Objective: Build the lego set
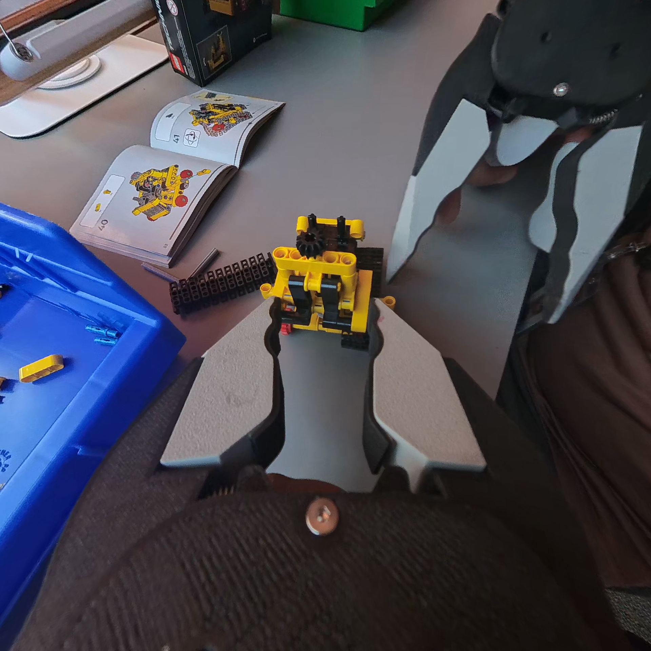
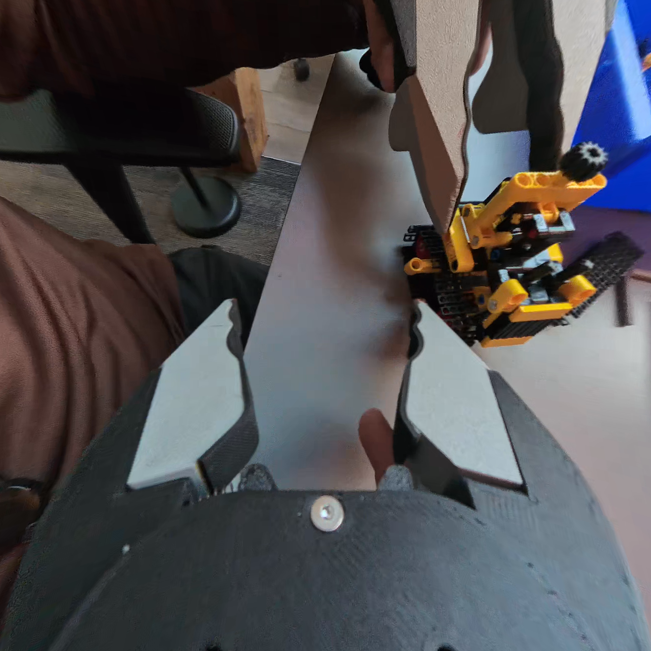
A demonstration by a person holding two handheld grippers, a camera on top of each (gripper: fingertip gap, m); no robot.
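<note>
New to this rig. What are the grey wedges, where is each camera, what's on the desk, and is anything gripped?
There is no robot arm: a person holds a two-finger gripper in each hand, and each gripper carries a camera looking forward along its grey wedge fingers.

In the left wrist view, the left gripper has its fingertips on either side of the yellow and black brick vehicle model, which stands on the grey desk; it looks clamped. The right gripper, seen from its own camera, is open and holds nothing, just short of the model.

Also on the desk: a loose black brick track strip, an open instruction booklet, a blue plastic parts bin and a black product box.
</note>
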